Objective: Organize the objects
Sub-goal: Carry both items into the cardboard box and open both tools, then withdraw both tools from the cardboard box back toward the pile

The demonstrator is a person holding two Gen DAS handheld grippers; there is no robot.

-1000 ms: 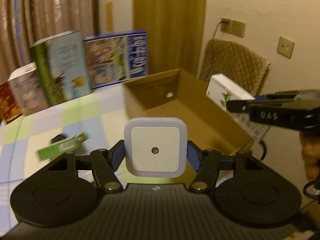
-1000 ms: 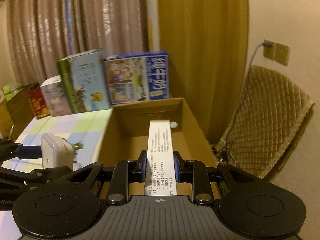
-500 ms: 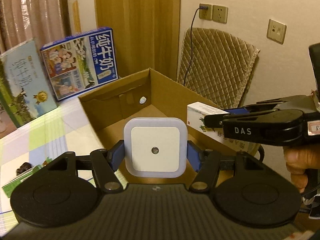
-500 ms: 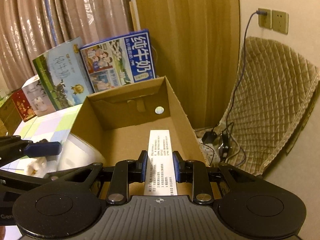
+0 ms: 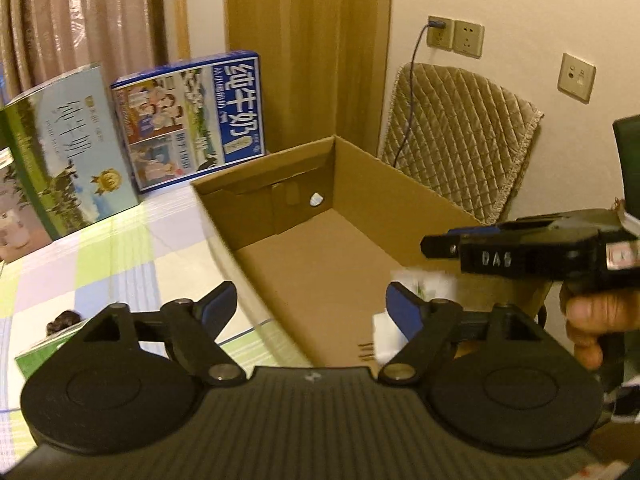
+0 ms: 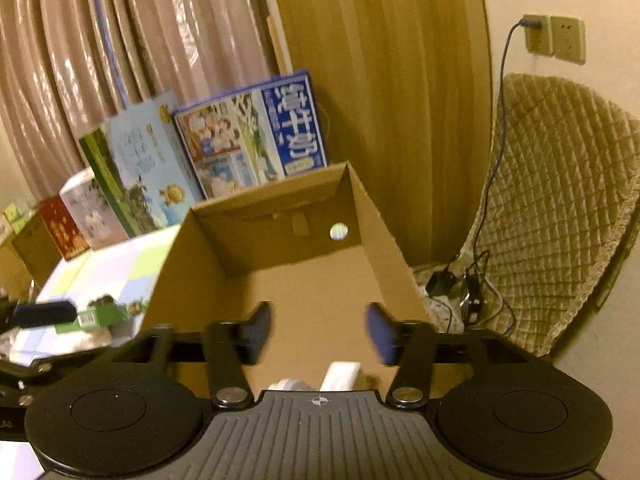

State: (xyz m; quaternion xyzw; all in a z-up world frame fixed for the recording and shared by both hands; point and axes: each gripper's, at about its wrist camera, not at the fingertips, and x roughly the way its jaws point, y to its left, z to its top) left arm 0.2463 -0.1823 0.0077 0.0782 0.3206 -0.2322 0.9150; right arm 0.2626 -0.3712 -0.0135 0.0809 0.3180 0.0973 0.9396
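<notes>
An open brown cardboard box (image 5: 400,196) (image 6: 208,248) stands at the right end of the checked table. My left gripper (image 5: 310,308) is open and empty above the box's near end. My right gripper (image 6: 318,330) is open and empty over the box; it also shows from the side in the left wrist view (image 5: 436,246). A blurred white box (image 5: 428,282) and a white object (image 5: 386,336) lie low in the cardboard box. Two white shapes (image 6: 340,376) show at the box floor just under the right gripper.
Milk cartons stand at the table's back: a blue one (image 5: 192,120) (image 6: 256,136) and a green one (image 5: 68,152) (image 6: 136,172). A small green box (image 5: 44,350) (image 6: 100,316) lies on the tablecloth (image 5: 120,256). A quilted chair (image 5: 460,140) and wall sockets (image 5: 454,36) are behind the box.
Both grippers have opened. The white square night light has left the left gripper and the long white box has left the right gripper; both have dropped into the cardboard box.
</notes>
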